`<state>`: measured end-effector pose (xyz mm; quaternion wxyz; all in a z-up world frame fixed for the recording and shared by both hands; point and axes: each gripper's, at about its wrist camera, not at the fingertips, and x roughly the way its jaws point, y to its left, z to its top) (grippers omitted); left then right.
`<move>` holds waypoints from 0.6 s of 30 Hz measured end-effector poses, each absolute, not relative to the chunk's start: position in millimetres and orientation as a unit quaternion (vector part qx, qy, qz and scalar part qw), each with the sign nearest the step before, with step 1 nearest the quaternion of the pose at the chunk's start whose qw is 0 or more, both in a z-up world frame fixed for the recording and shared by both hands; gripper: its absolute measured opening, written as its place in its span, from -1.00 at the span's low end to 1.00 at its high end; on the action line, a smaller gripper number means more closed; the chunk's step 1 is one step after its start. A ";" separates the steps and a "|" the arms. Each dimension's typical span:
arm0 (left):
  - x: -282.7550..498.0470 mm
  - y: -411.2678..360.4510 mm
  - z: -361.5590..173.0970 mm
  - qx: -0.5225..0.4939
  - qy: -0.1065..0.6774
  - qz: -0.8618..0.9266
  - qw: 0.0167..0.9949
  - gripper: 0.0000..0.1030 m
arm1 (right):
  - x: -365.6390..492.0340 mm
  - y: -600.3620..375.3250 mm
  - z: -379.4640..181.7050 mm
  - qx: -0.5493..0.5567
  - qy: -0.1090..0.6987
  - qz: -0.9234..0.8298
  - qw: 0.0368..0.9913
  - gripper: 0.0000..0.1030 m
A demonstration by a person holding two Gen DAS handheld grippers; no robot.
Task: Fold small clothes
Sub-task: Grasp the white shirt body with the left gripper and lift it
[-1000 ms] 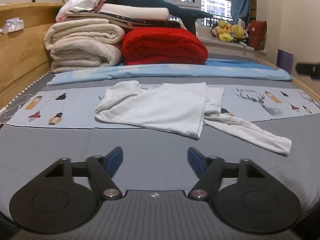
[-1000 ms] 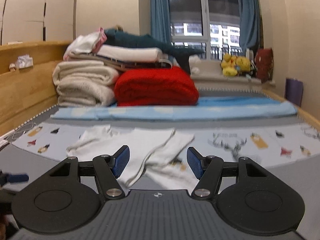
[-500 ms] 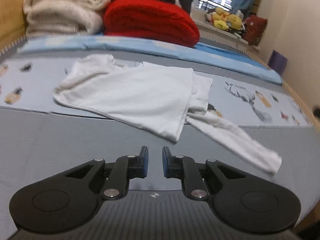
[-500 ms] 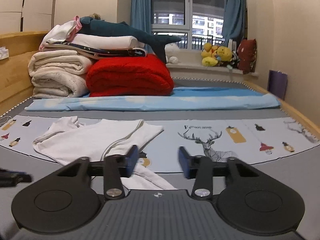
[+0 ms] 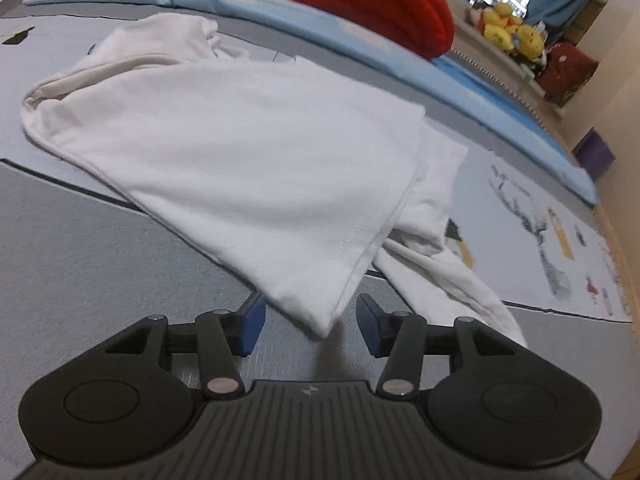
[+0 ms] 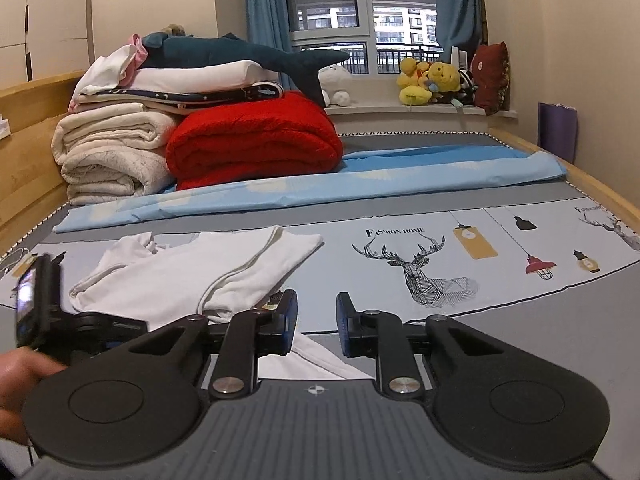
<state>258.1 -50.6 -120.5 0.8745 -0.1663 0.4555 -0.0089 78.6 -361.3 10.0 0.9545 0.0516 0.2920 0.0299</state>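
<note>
A small white long-sleeved shirt [image 5: 260, 152] lies crumpled on the bed, partly folded over itself. Its nearest hem corner [image 5: 320, 316] reaches in between the fingers of my left gripper [image 5: 310, 326]. The jaws are opening and the blue pads [image 5: 252, 326] stand clear of the cloth. One sleeve [image 5: 452, 280] trails off to the right. In the right wrist view the shirt [image 6: 192, 280] lies left of centre. My right gripper [image 6: 317, 326] hangs over the sleeve end [image 6: 316, 360]. Its jaws are closing but a gap is left, and the pads are not pressing on the cloth.
Folded cream blankets [image 6: 108, 152], a red blanket [image 6: 256, 140] and a plush shark [image 6: 240, 54] are stacked at the head of the bed. A rolled blue sheet [image 6: 320, 196] crosses behind the printed cloth [image 6: 440, 264]. Wooden rails [image 6: 600, 188] edge the bed. A hand [image 6: 16, 380] holds the left gripper's body [image 6: 40, 304].
The left gripper came forward and down to the shirt's near corner, with its jaws shutting and then parting again. The right gripper's jaws narrowed, and it shifted to the right over the sleeve.
</note>
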 end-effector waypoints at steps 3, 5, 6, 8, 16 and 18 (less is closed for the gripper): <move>270.6 -53.3 -131.0 -0.122 0.482 0.005 0.868 -0.84 | 77.7 -359.5 9.2 0.042 0.295 0.029 0.954 -0.57; 267.3 -51.0 -122.8 -0.083 0.471 -0.011 0.878 -0.91 | 77.3 -358.5 8.5 0.036 0.297 0.028 0.954 -0.57; 261.7 -48.6 -114.2 -0.065 0.460 -0.024 0.885 -0.92 | 77.4 -357.7 8.4 0.034 0.297 0.027 0.954 -0.57; 246.6 -40.4 -93.1 -0.033 0.439 -0.059 0.896 -0.93 | 77.7 -355.8 8.1 0.031 0.297 0.024 0.954 -0.57; 137.0 74.1 -15.3 0.113 0.411 -0.160 0.890 -0.94 | 78.9 -338.4 8.4 0.045 0.296 0.028 0.954 -0.57; 110.0 111.0 -22.3 0.189 0.420 -0.130 0.878 -0.94 | 78.3 -329.1 8.5 0.041 0.297 0.035 0.953 -0.57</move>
